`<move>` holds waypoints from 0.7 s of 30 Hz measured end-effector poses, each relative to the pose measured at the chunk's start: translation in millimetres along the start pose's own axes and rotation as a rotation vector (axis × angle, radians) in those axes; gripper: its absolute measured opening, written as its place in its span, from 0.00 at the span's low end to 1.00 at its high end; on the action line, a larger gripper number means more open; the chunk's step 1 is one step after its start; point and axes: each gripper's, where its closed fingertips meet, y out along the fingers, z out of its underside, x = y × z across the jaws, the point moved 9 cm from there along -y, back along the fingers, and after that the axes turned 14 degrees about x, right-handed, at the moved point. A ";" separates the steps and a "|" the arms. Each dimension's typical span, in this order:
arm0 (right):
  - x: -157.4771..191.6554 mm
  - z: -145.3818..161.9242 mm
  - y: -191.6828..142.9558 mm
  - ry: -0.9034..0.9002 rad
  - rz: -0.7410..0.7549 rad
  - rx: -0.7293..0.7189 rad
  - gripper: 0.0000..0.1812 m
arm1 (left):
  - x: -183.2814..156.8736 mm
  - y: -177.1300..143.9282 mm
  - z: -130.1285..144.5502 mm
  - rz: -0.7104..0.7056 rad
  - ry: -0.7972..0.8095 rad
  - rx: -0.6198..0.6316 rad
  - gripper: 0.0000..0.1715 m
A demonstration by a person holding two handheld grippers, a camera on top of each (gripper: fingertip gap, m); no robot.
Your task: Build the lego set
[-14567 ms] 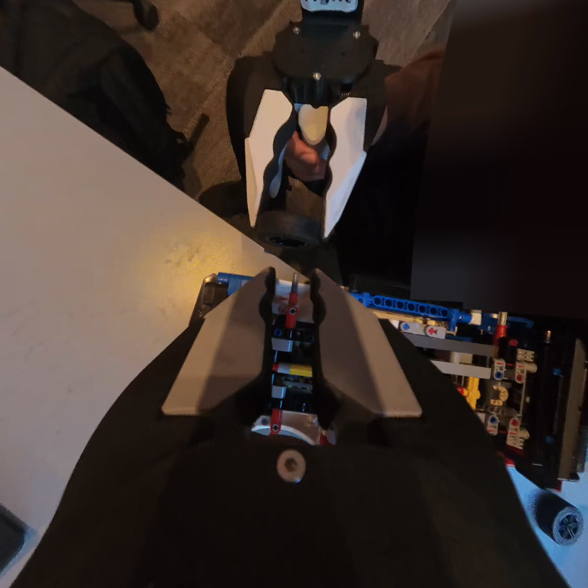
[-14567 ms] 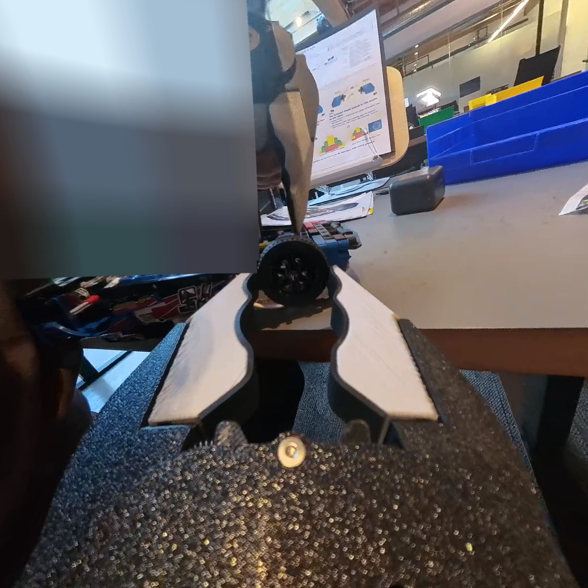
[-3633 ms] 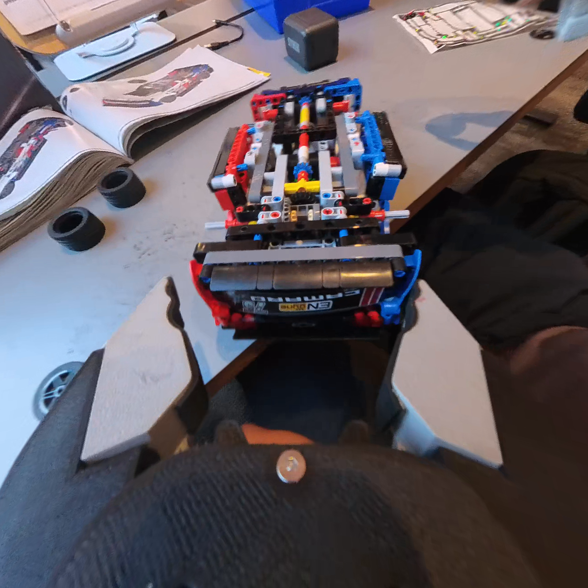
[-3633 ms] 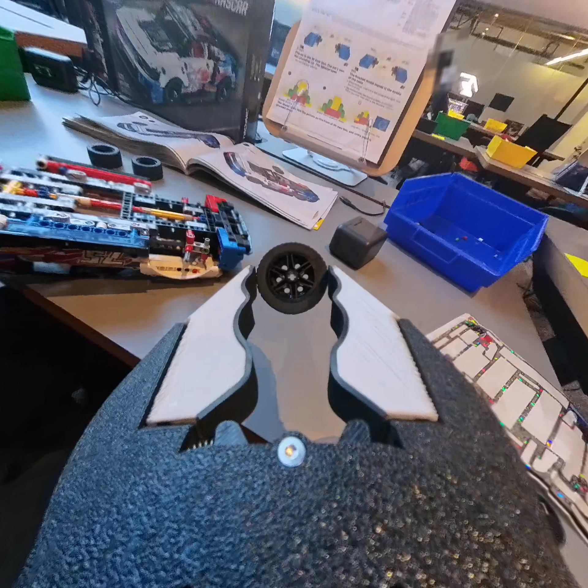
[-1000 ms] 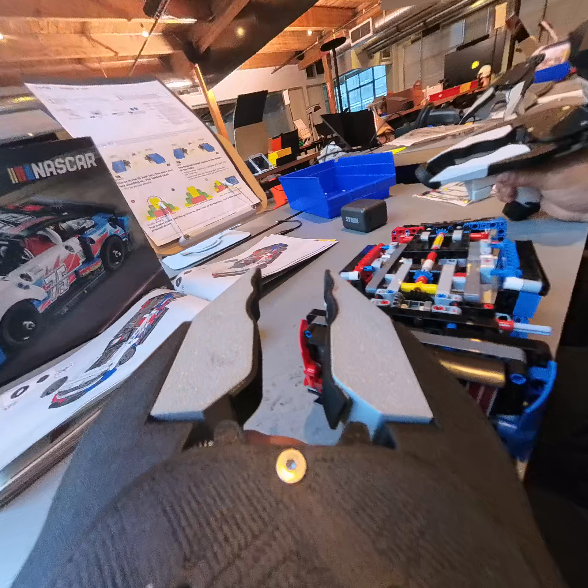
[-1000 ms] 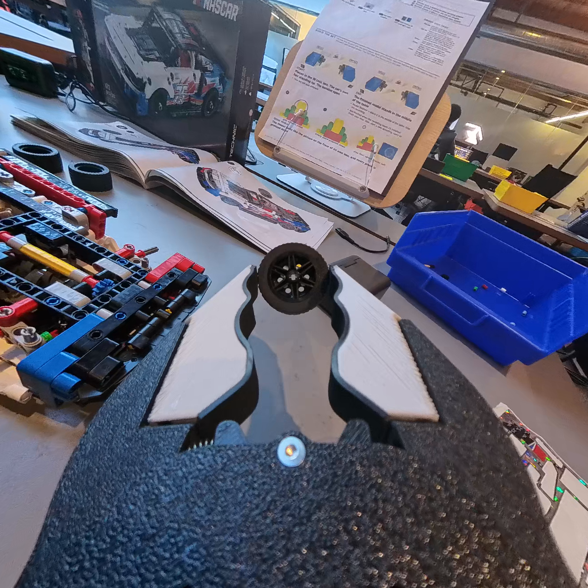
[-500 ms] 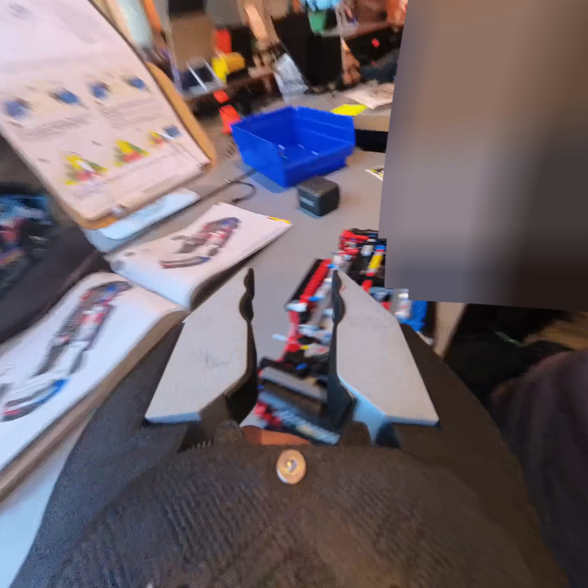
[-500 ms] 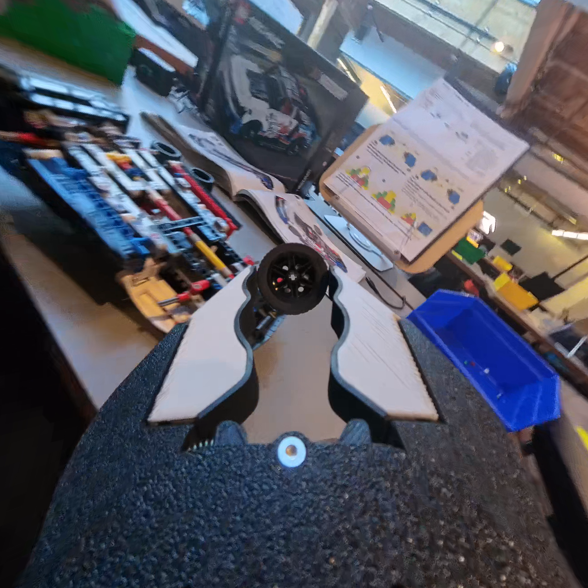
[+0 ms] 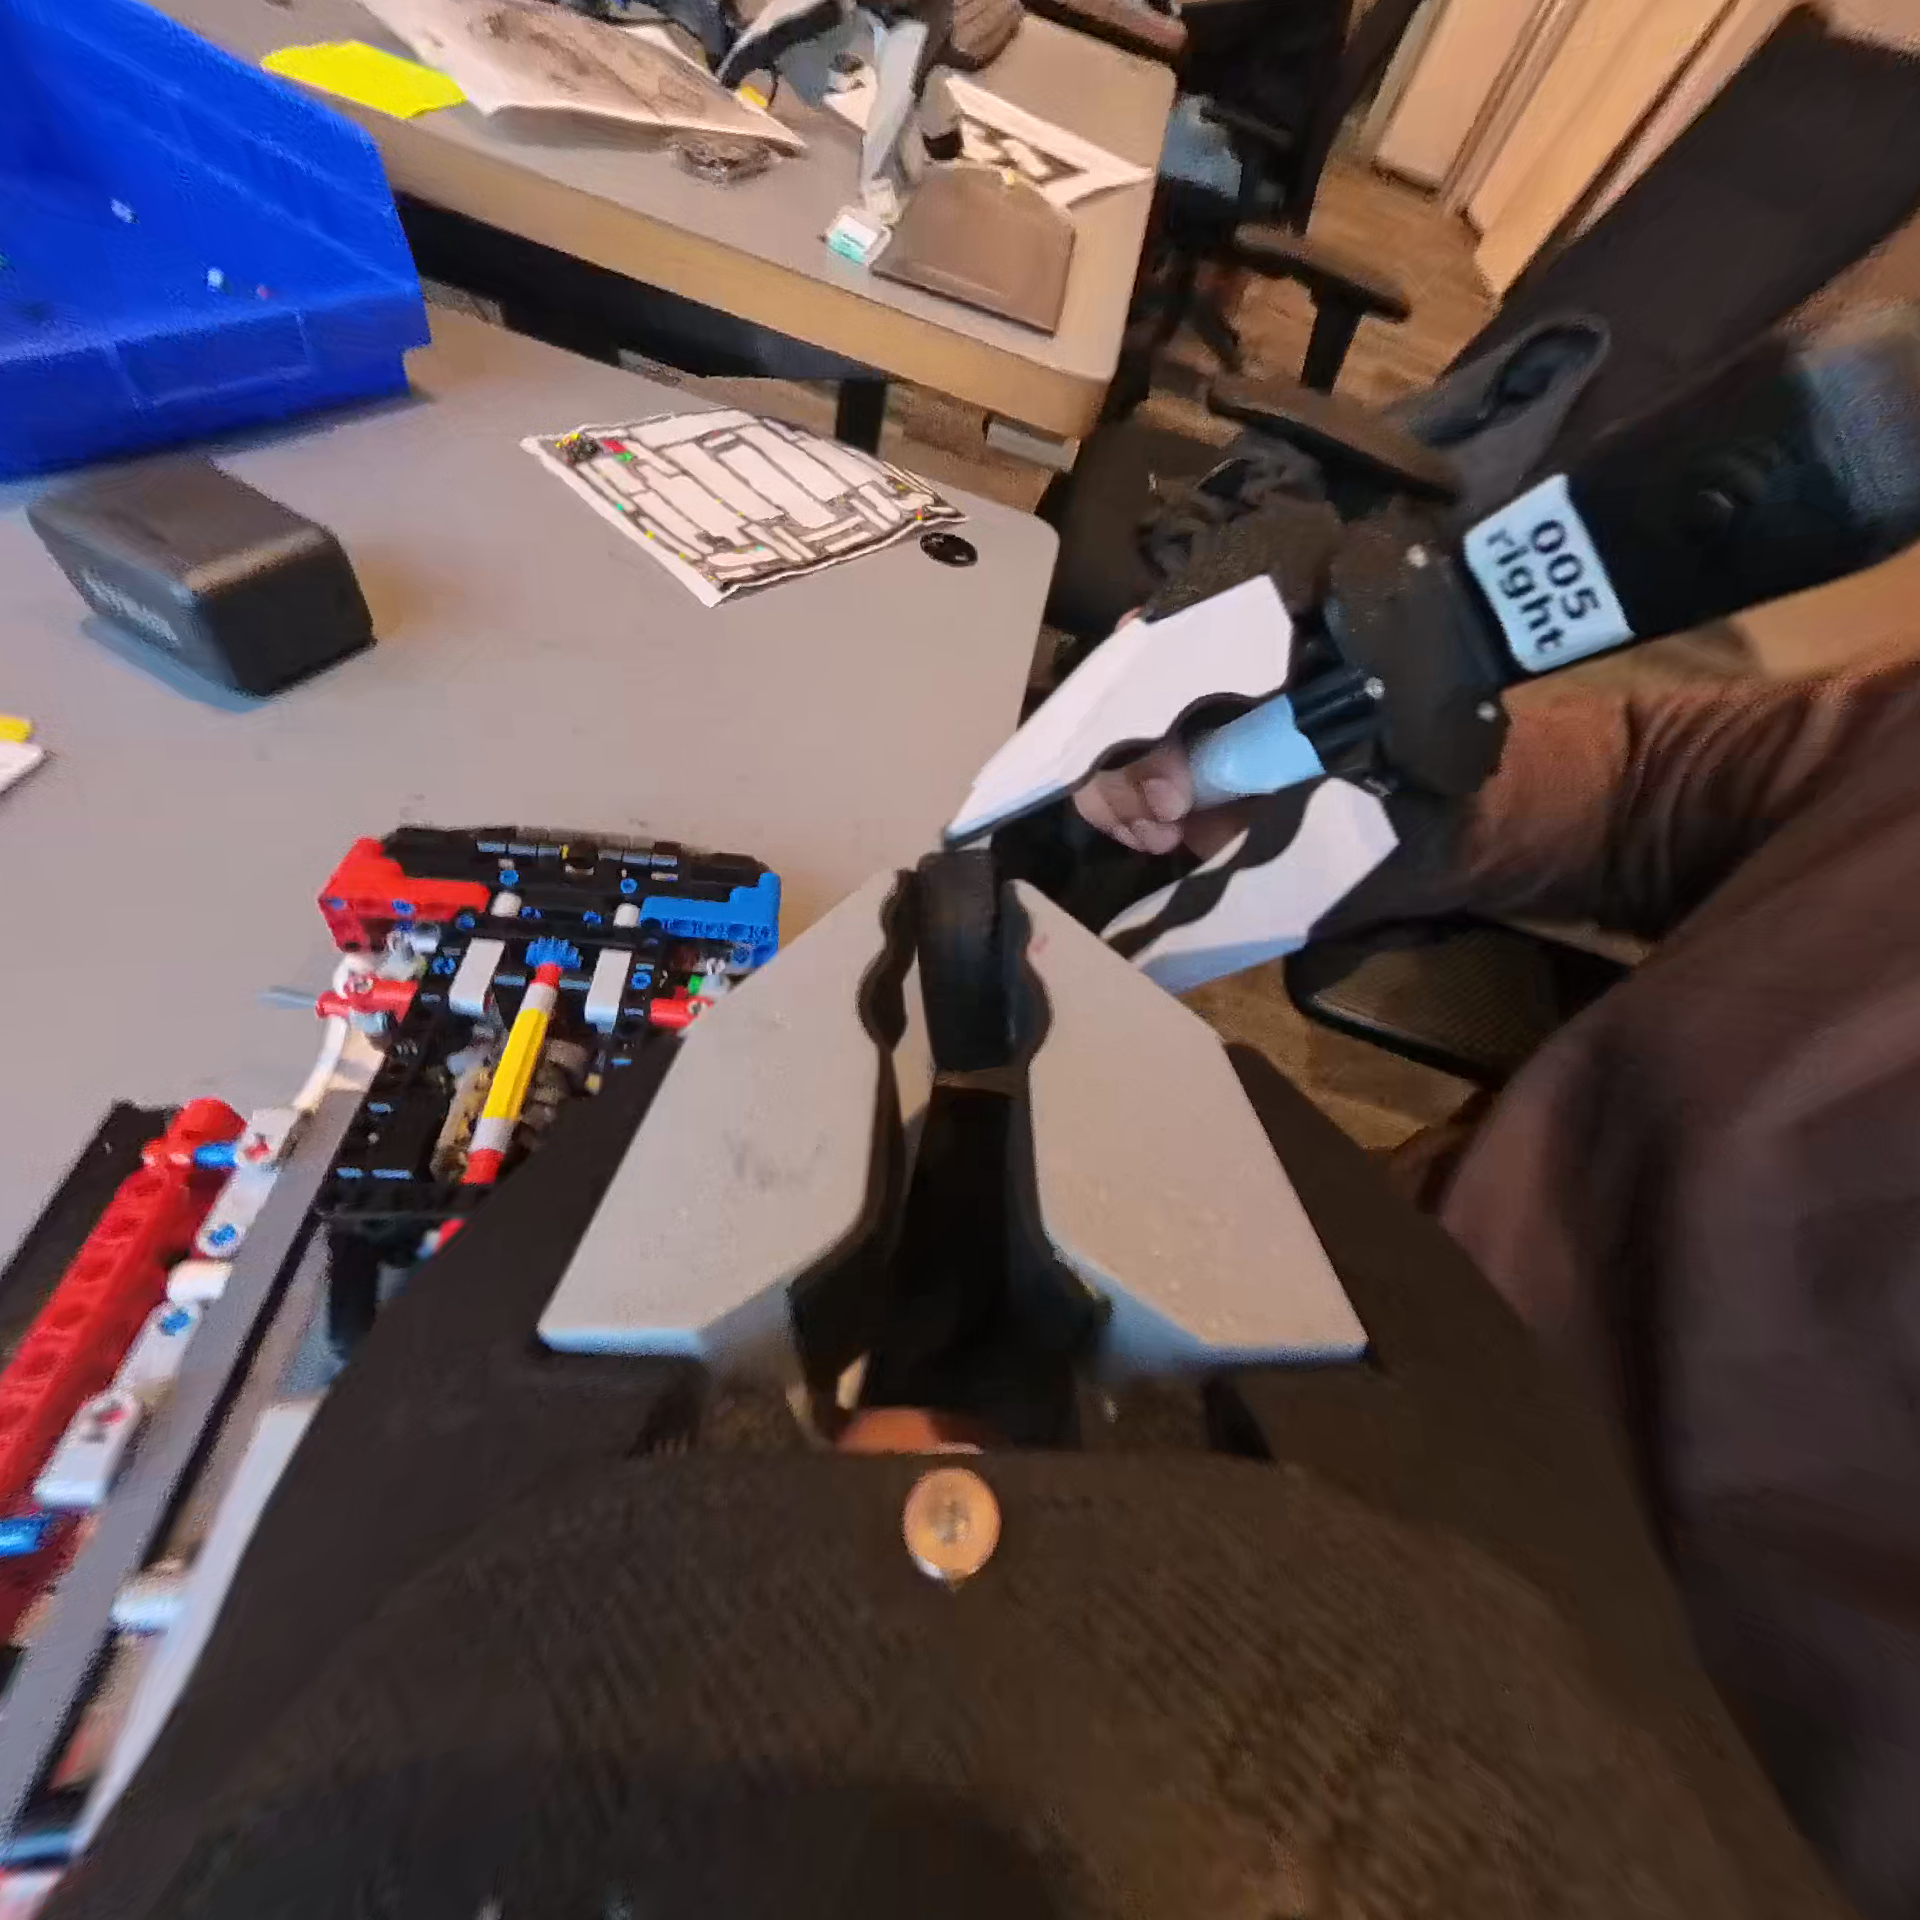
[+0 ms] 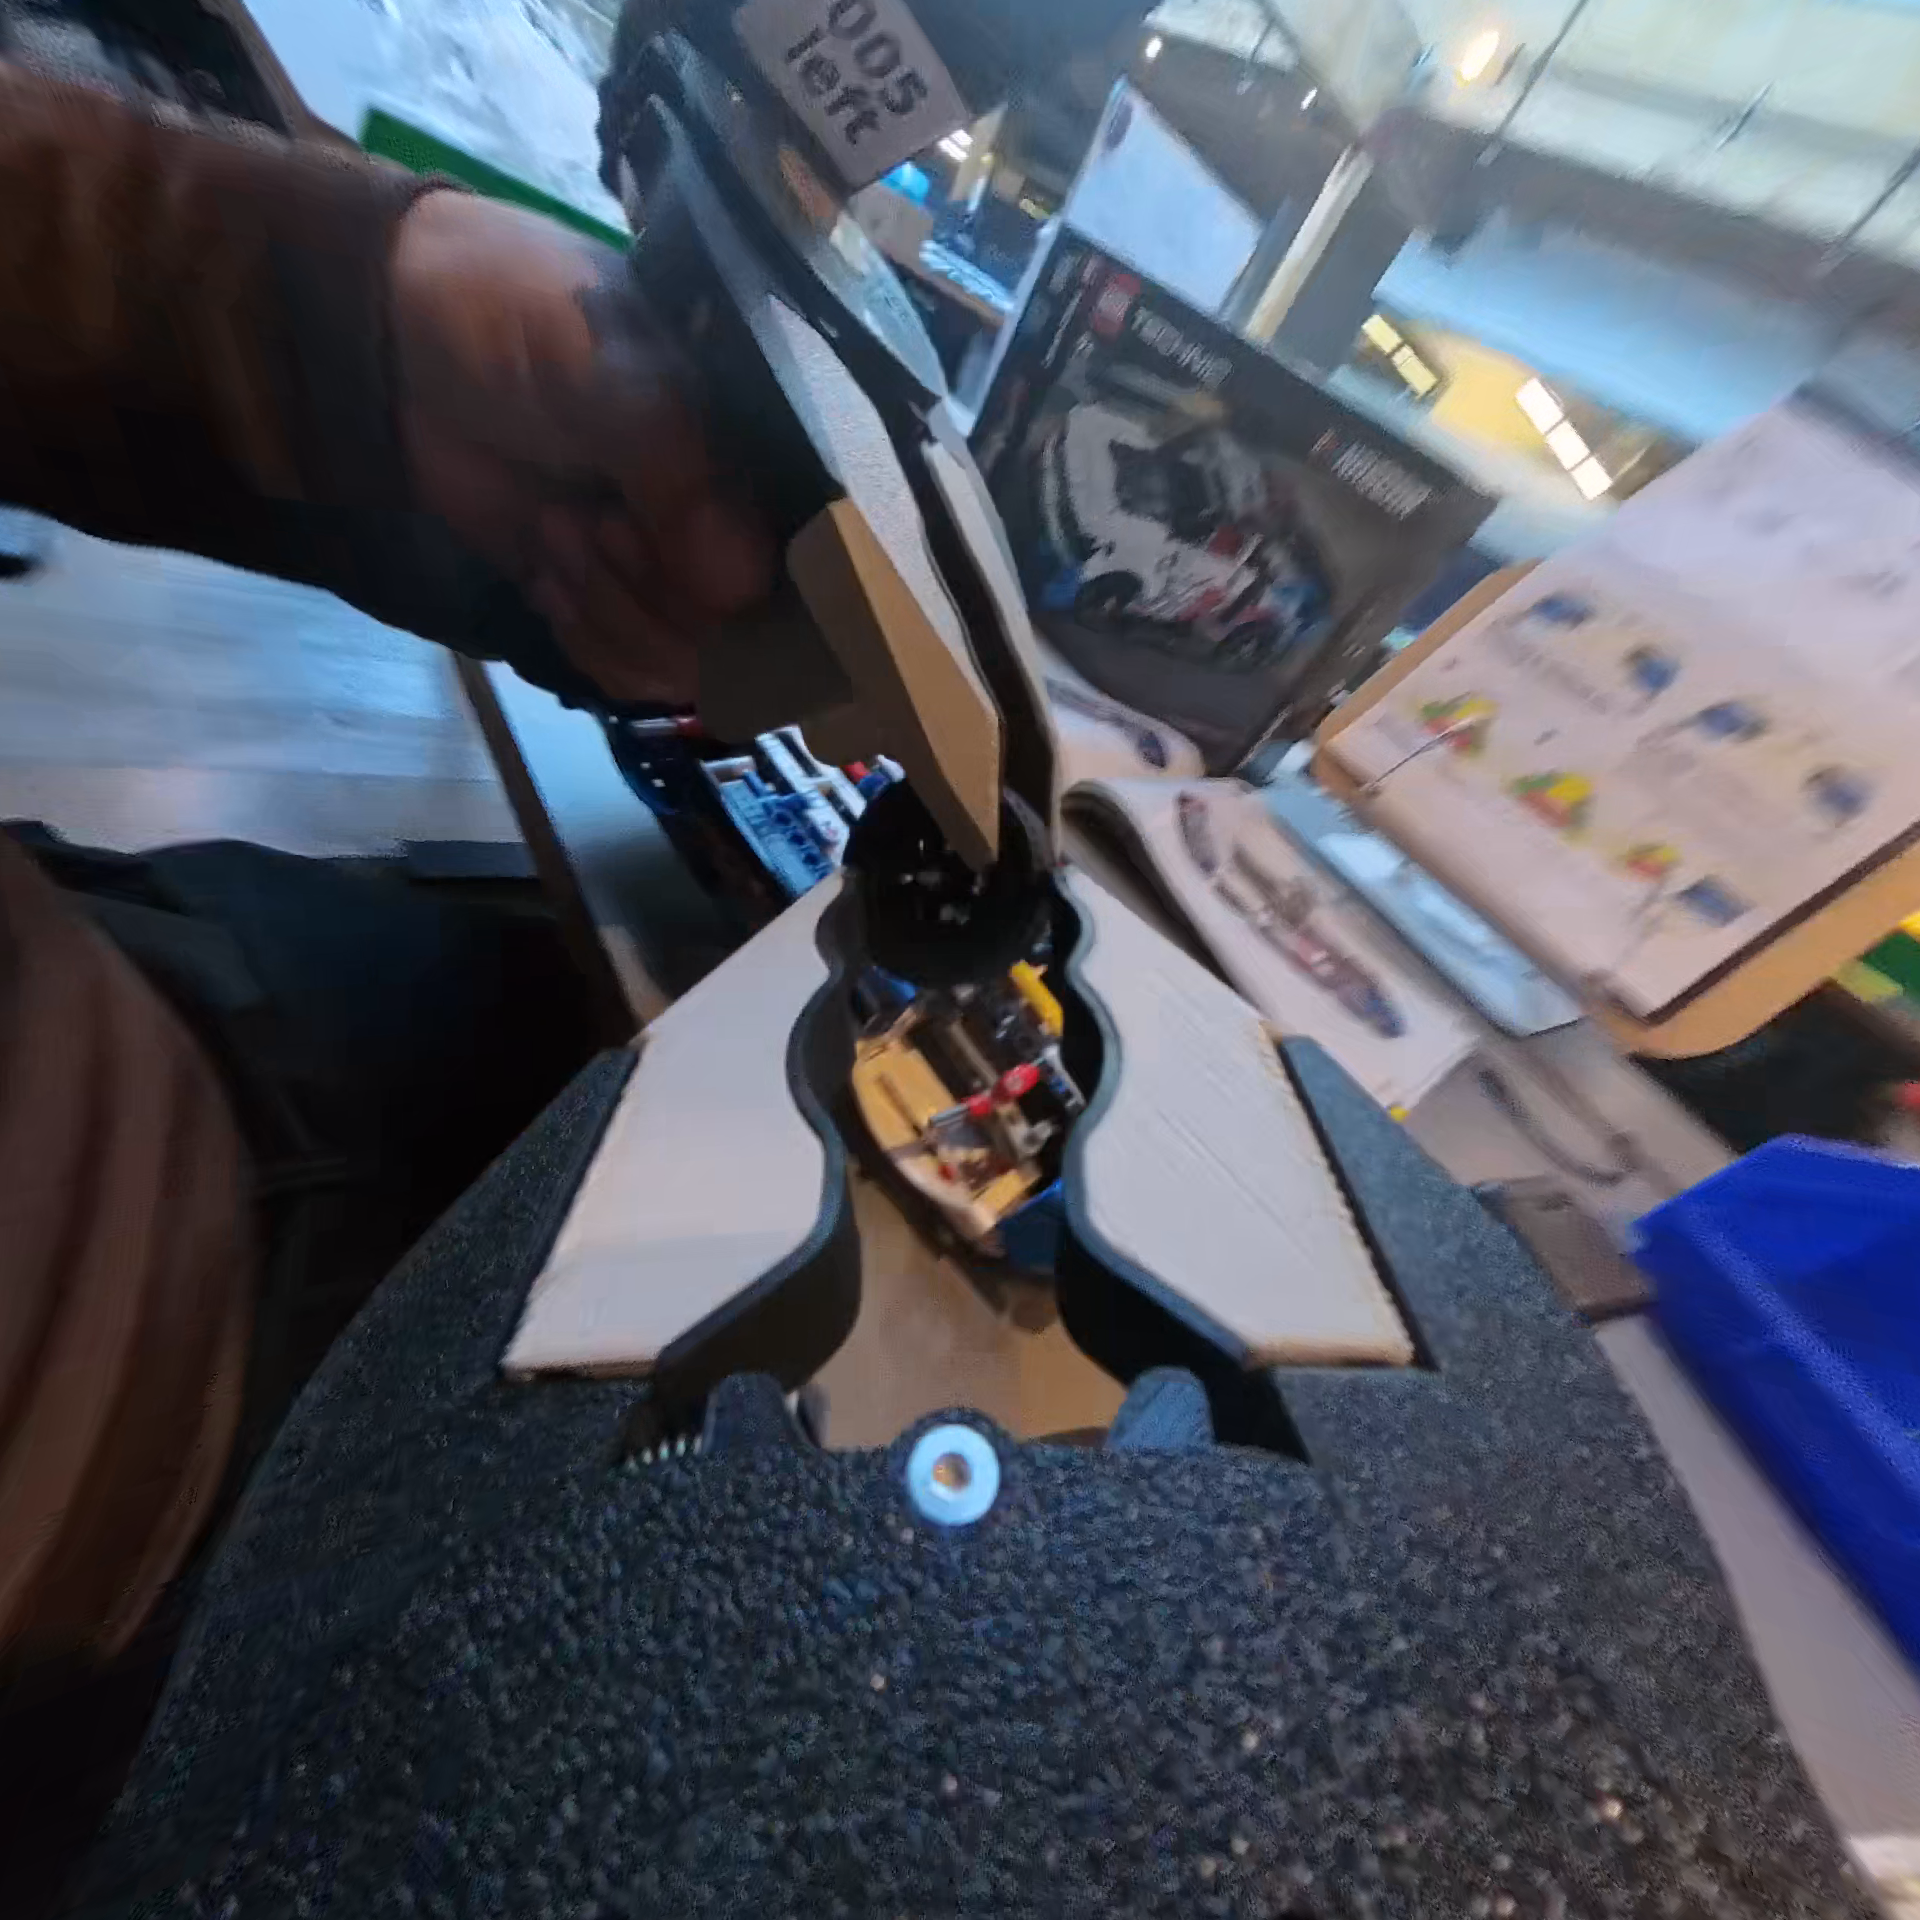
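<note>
A black wheel (image 9: 966,987) sits between the fingertips of my left gripper (image 9: 961,904), seen edge-on off the table's right edge. My left gripper is shut on its two faces. My right gripper (image 10: 951,914) is shut on the same wheel (image 10: 925,925) across its tread. In the right wrist view the left gripper (image 10: 1013,847) comes down from above and straddles the wheel. In the left wrist view the right gripper (image 9: 1029,888) reaches in from the right. The lego car chassis (image 9: 520,997) lies on the grey table (image 9: 623,707), left of the wheel, and shows through my right fingers (image 10: 966,1112).
A blue bin (image 9: 156,260), a small black box (image 9: 208,571) and a sticker sheet (image 9: 738,499) lie farther back on the table. An open instruction booklet (image 10: 1278,935), the set's box (image 10: 1195,520) and a sheet on a stand (image 10: 1662,727) stand behind the car. A person's sleeve (image 10: 260,364) is at left. My two grippers' fingertips are within a few centimetres of each other.
The two grippers have come together off the table's edge. My left gripper, which was half open above the car, has closed on the wheel that my right gripper still holds.
</note>
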 end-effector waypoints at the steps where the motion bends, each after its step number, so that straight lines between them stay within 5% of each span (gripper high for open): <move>1: -5.5 5.4 -3.1 0.066 -0.050 -0.008 0.15 | 5.4 0.2 3.4 0.025 -0.065 -0.031 0.07; 3: -25.1 17.6 -11.5 0.264 -0.145 -0.051 0.11 | 13.1 -2.1 9.1 0.074 -0.154 -0.108 0.07; 7: -50.0 30.8 -6.3 0.539 -0.444 -0.076 0.12 | 1.3 -3.7 8.5 0.132 -0.034 -0.207 0.07; 11: -50.1 20.8 0.2 0.407 -0.562 -0.066 0.00 | -5.2 2.0 5.4 -0.094 0.283 -0.148 0.07; 18: -51.1 15.8 4.1 0.229 -0.573 0.018 0.12 | -12.4 6.2 5.9 -0.095 0.441 -0.135 0.07; 21: -47.0 14.7 6.6 0.165 -0.569 0.020 0.06 | -12.5 8.1 4.9 -0.145 0.521 -0.125 0.06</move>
